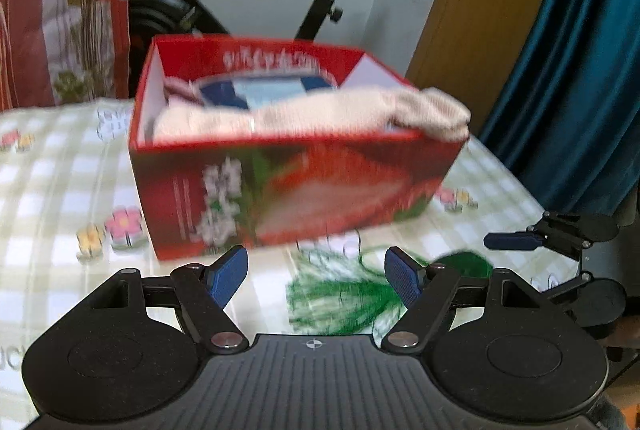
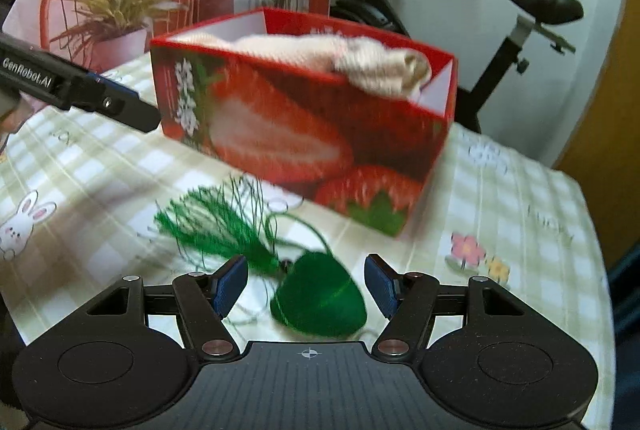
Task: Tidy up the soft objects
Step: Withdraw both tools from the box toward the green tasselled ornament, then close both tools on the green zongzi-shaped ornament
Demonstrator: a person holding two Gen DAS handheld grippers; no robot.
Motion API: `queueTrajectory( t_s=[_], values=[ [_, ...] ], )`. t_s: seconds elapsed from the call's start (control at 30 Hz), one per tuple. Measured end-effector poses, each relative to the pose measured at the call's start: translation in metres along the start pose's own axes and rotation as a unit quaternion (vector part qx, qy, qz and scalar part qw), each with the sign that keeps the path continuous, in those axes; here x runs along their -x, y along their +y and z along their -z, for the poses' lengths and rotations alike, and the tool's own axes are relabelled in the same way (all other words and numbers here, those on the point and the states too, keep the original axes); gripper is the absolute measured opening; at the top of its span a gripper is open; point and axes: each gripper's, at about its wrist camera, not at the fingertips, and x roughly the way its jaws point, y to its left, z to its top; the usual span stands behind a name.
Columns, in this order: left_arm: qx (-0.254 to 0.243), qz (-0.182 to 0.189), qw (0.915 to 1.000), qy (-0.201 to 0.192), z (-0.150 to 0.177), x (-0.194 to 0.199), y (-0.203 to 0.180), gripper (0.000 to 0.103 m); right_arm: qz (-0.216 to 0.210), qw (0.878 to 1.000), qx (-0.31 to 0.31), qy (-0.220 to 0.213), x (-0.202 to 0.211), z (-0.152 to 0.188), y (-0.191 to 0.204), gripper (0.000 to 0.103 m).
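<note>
A checked tablecloth point(image 2: 520, 198) printed with flowers and a rabbit is covering the table, and a red strawberry-printed box point(image 2: 304, 126) is sitting toward its far edge, open at the top. A cream knitted cloth point(image 2: 372, 64) is already lying in the box, one end spilling over the rim at the right-hand corner. Nearer the front edge, just short of the box and apart from it, a green heart-shaped ornament point(image 2: 320, 300) is resting on the cloth, its green tassel point(image 2: 212, 226) fanning out to the left and thin cords looping from its top.

The ornament is looking velvety and padded, very light and yielding; the tassel is all loose thread, likely to splay and snag. The padded heart body is probably the surest place to pinch, across its width, since the threads would be slipping through the pads.

The right gripper point(image 2: 306, 288) is hovering over the heart with its jaws spread, nothing pressed between them. The left gripper point(image 1: 316, 276) is standing wide and empty above the tassel.
</note>
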Motion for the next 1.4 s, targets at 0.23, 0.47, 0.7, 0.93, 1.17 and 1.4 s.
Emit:
queueTrajectory(
  t_s=[0.23,0.47,0.7,0.93,1.17,1.4],
  values=[
    [0.020,0.007,0.9995,0.023,0.012,-0.013,0.006,0.078,0.000,1.000,-0.009,0.019,-0.011,0.013,-0.005,0.061],
    [0.029,0.021,0.9990,0.025,0.016,-0.013,0.007,0.078,-0.009,0.999,-0.027,0.019,-0.021,0.016,-0.008,0.055],
    [0.054,0.031,0.9977,0.027,0.022,-0.015,0.010,0.078,-0.048,0.998,-0.033,-0.009,-0.031,0.008,0.013,0.052],
    [0.116,0.050,0.9916,0.024,0.031,-0.015,0.027,0.077,-0.093,0.995,-0.035,-0.030,-0.042,-0.003,0.048,0.051],
    [0.209,0.074,0.9750,0.016,0.050,-0.017,0.048,0.076,-0.115,0.992,-0.039,-0.042,-0.043,-0.006,0.071,0.051],
    [0.229,0.099,0.9680,0.032,0.067,-0.033,0.046,0.066,-0.117,0.989,-0.073,-0.057,-0.041,0.006,0.069,0.051]
  ],
)
